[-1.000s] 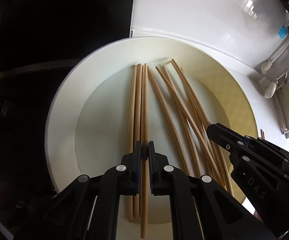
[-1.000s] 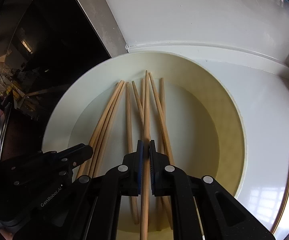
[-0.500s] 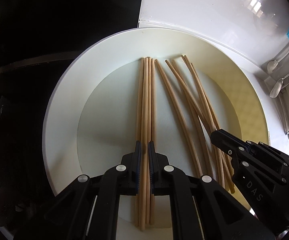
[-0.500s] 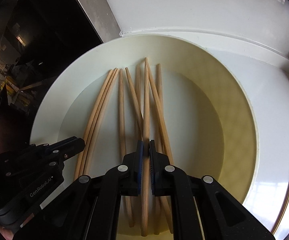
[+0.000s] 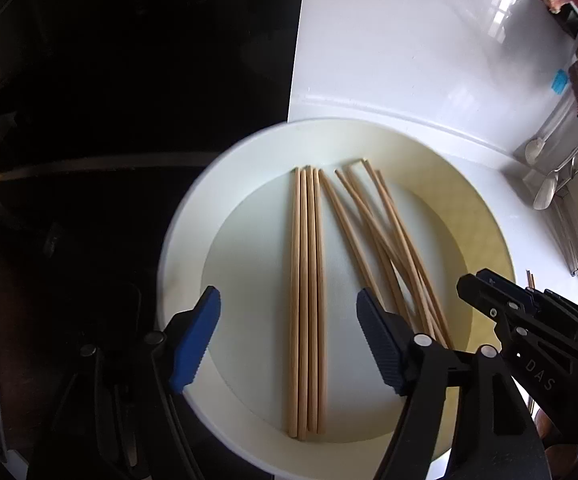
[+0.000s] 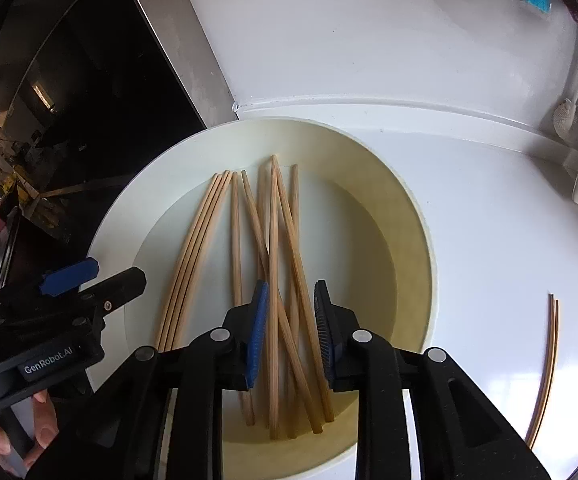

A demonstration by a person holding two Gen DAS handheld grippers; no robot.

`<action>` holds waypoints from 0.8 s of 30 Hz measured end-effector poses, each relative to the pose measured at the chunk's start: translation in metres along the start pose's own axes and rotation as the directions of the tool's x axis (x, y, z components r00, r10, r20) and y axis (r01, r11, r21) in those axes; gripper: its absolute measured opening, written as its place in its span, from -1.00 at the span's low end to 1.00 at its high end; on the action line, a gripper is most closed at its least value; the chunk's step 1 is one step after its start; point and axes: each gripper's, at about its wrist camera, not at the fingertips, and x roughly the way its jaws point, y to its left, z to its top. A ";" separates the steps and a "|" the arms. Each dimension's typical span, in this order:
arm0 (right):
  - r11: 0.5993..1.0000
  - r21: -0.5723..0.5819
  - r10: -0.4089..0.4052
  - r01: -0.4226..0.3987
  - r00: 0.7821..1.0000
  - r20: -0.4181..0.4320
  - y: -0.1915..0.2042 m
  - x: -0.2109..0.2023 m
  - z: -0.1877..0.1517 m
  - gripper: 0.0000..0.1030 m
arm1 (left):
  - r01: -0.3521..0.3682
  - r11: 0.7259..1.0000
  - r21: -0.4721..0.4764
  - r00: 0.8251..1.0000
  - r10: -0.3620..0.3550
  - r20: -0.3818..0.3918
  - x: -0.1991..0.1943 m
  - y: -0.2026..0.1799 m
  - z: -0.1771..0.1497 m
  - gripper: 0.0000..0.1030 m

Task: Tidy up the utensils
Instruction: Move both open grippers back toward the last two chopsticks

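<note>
**Both grippers let go of chopsticks in the plate**

The left wrist view shows the left gripper [image 5: 287, 342] with its blue-padded fingers spread wide over the white plate [image 5: 185, 240], gripping nothing. Below the gap lies a neat bundle of four chopsticks [image 5: 307, 300], side by side and parallel on the plate floor. To their right a loose pile of chopsticks [image 5: 385, 240] crosses itself, and the right gripper's black body reaches in over that pile's near ends. Only this view shows two spoons [image 5: 545, 194] near a rack at the far right of the white counter [image 5: 389, 60].

The right wrist view shows the right gripper [image 6: 291, 332] partly parted, its fingers standing either side of several crossed chopsticks without pressing on them. It alone shows a separate pair of chopsticks [image 6: 547, 368] lying on the counter outside the plate, well apart from its rim, and the person's fingertips [image 6: 41, 436] under the left gripper's handle.

Half a second ago both grippers were pinched shut, each on a single chopstick. Now both have opened, the left far wider than the right, and the left's stick lies in the aligned bundle. The plate also sits farther off in the left view than before.
</note>
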 end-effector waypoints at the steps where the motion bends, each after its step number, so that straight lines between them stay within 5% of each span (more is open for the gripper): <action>1: 1.000 0.002 -0.002 0.002 1.000 0.005 -0.002 -0.004 -0.002 -0.42 | 0.001 1.000 0.001 1.000 -0.001 0.010 -0.005 0.001 0.000 0.51; 13: 0.998 0.043 -0.047 0.045 0.997 0.059 -0.024 -0.064 -0.033 -0.01 | 0.011 1.000 0.016 0.998 -0.012 0.060 -0.034 -0.019 -0.020 0.71; 24: 0.987 0.133 -0.104 0.094 0.992 0.076 -0.088 -0.102 -0.066 0.05 | 0.022 0.999 0.048 0.997 -0.025 0.071 -0.046 -0.076 -0.035 0.76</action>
